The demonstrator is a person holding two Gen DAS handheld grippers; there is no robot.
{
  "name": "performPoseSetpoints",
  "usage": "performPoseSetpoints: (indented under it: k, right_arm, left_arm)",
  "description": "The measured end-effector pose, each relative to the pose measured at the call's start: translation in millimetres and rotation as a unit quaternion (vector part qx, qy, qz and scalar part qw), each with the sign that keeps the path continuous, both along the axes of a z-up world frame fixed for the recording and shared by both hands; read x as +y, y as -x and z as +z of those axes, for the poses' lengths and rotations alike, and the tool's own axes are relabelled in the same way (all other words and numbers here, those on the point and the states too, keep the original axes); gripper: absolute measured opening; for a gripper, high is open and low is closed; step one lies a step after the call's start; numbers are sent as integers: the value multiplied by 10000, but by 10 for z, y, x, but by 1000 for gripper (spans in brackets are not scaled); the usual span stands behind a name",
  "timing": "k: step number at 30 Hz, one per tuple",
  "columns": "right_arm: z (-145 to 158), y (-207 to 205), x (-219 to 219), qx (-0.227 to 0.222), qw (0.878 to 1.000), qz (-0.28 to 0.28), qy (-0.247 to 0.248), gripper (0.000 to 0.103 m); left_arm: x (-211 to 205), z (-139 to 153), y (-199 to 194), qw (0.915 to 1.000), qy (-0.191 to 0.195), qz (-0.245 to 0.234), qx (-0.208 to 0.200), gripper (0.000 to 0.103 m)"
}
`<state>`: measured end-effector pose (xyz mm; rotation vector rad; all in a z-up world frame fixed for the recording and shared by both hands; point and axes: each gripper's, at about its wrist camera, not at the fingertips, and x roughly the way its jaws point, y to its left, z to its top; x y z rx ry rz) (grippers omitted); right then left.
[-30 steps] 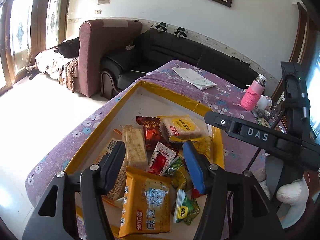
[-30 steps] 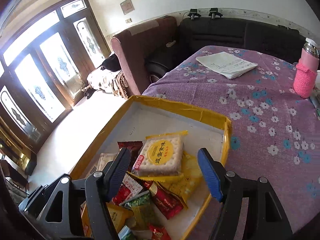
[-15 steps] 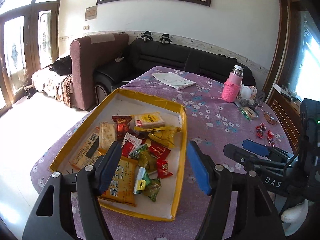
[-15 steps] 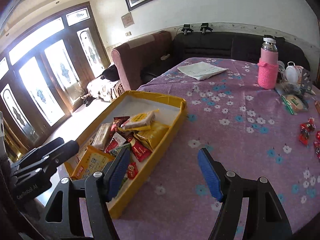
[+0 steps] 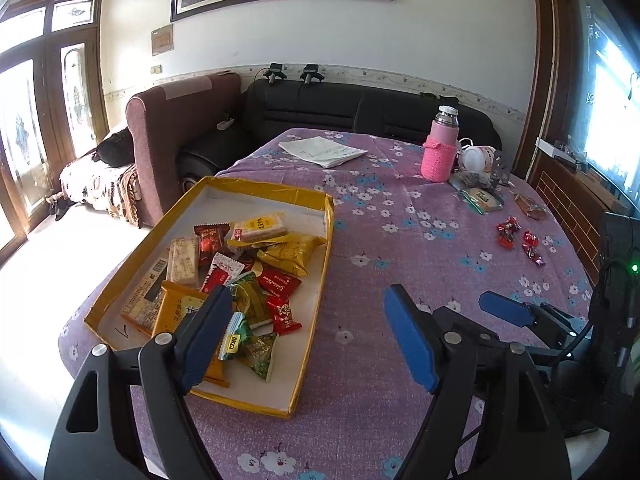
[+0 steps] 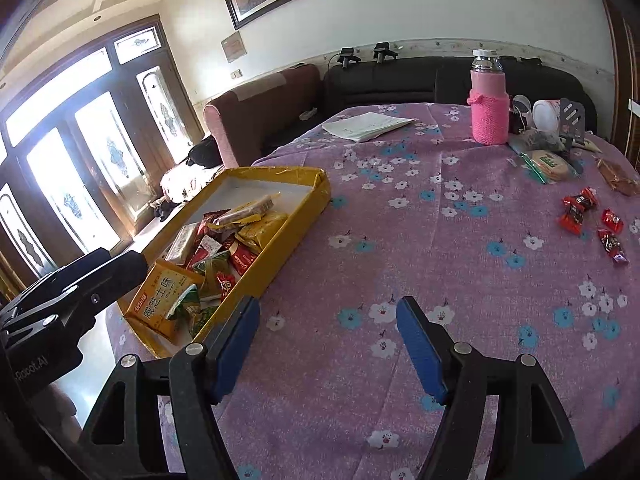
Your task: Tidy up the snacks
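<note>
1. The left gripper (image 5: 308,336) hangs above the table (image 5: 400,240) with its jaws released and empty; the yellow tray (image 5: 326,240) of snacks (image 5: 256,264) lies ahead and to their left side.
2. The right gripper (image 6: 326,344) also has its jaws released, empty, over bare cloth.
3. Red candies (image 6: 592,216) lie loose, well apart from both, far right.
</note>
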<state>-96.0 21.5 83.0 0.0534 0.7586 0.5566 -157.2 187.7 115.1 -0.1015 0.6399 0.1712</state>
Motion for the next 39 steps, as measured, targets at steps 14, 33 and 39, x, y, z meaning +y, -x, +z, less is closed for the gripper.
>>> performPoseSetpoints:
  k: [14, 33, 39]
  right_arm:
    - [-172, 109, 68, 162, 9998, -74, -18, 73]
    - [-253, 96, 209, 321, 9995, -41, 64, 73]
    - [-304, 84, 208, 395, 9992, -49, 58, 73]
  left_arm:
    - [-50, -110, -11, 9998, 91, -129, 130, 79]
    - [-48, -188, -48, 9993, 171, -243, 244, 79]
    - [-46, -191, -51, 9992, 183, -249, 251, 79]
